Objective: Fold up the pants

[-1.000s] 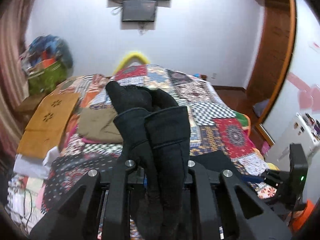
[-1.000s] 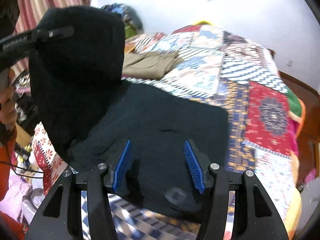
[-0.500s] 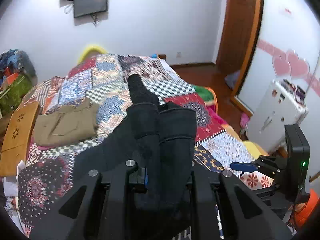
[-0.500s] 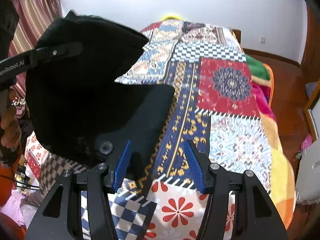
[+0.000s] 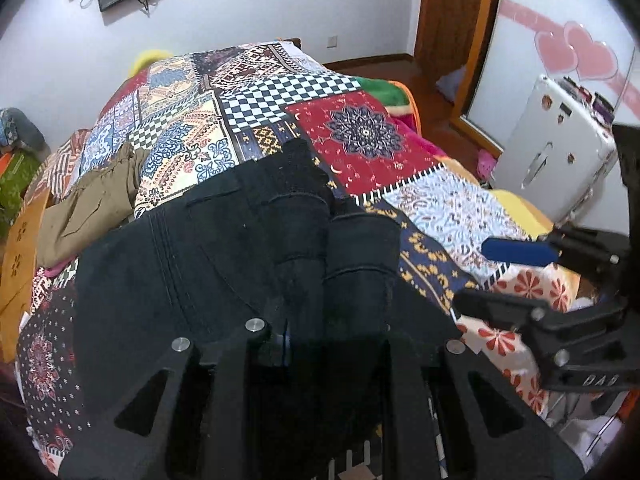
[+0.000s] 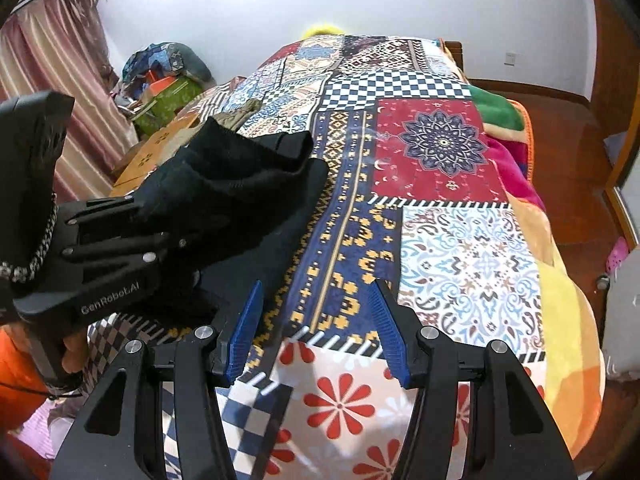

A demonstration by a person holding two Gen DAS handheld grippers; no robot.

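Well, on my left wrist view the left tongs [image 5: 336,336] are mostly buried — the black pants [image 5: 224,248] bunch up between the fingers and hide the pads, so I see only a sliver of blue at the left finger. They are clenched on two rolled thicknesses of the fabric. The rest of the pants spreads left over the patchwork bed [image 5: 360,128], and the lower edge is cut off by the tool's frame. One pair of olive trousers [image 5: 88,204] lies beyond, partly covered by the black cloth. At the right edge I see the right tongs [image 5: 516,276] from the side, one blue pad showing.

On my right wrist view the right tongs [image 6: 316,328] hover low over the bed, released, both blue pads [image 6: 244,328] well apart with only quilt between them. The left tongs [image 6: 168,216] reach in from the left, level, gripping the pants [image 6: 240,184] — their tips are lost in the cloth. The holding hand [image 6: 74,350] is barely visible below.
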